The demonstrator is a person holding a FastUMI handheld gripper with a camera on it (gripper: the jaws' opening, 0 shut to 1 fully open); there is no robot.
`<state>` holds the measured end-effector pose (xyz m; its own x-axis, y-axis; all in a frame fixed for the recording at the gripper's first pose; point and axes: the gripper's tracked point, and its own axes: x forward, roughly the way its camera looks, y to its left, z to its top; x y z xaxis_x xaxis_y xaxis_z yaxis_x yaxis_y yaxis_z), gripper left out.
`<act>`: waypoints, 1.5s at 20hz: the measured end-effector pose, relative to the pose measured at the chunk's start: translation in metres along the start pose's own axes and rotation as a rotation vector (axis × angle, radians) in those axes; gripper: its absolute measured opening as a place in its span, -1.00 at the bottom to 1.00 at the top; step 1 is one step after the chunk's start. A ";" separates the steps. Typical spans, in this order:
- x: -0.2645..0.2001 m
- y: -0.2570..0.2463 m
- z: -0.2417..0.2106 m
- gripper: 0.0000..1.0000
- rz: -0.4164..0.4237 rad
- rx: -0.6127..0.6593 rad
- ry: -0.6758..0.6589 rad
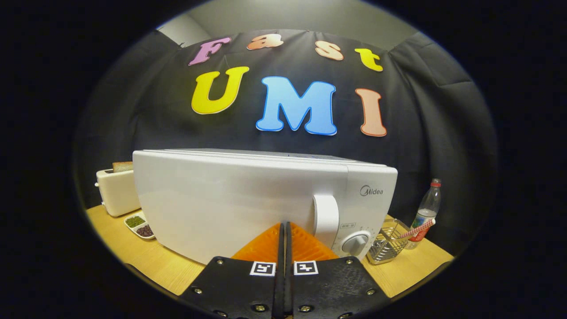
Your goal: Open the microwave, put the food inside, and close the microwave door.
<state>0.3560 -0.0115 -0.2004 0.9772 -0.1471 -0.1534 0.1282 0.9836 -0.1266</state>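
Standing on a light wooden tabletop [159,266], a white box-shaped microwave oven [248,199] has its door shut flush against its body. The gripper [284,227] has its two fingers pressed together with nothing between them, tips close to the lower front of the door, just beside the white vertical door handle [326,213]. A round grey control dial [355,243] sits on the panel next to the handle. Beside the microwave on one side stands a cream toaster [116,191] holding a slice of brown bread [122,166], and near it a small white two-part dish [139,226] contains green beans and dark beans. On the other side, a wire metal basket [386,248] holds a red-and-white striped straw [417,228], with a clear plastic bottle [426,212], red-capped, just beyond.
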 end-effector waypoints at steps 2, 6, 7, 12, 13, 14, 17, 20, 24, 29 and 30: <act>0.003 0.002 0.001 -0.98 -0.007 -0.041 -0.017; -0.010 0.008 -0.008 -0.94 0.032 -0.038 0.013; -0.018 0.009 -0.004 -0.96 0.042 -0.039 -0.001; -0.090 0.017 0.021 -0.98 0.132 -0.028 -0.060; -0.108 0.015 0.029 -0.98 0.149 -0.010 -0.073; -0.127 0.012 0.036 -0.98 0.162 0.010 -0.086; -0.182 0.003 0.053 -0.99 0.215 0.036 -0.099; -0.236 -0.002 0.064 -0.98 0.274 0.048 -0.111; -0.289 -0.020 0.090 -0.99 0.311 0.113 -0.154; -0.328 -0.022 0.142 -0.99 0.400 0.109 -0.171; -0.332 -0.026 0.142 -0.99 0.399 0.109 -0.174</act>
<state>0.0518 0.0267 -0.0073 0.9665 0.2566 -0.0006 -0.2565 0.9664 0.0143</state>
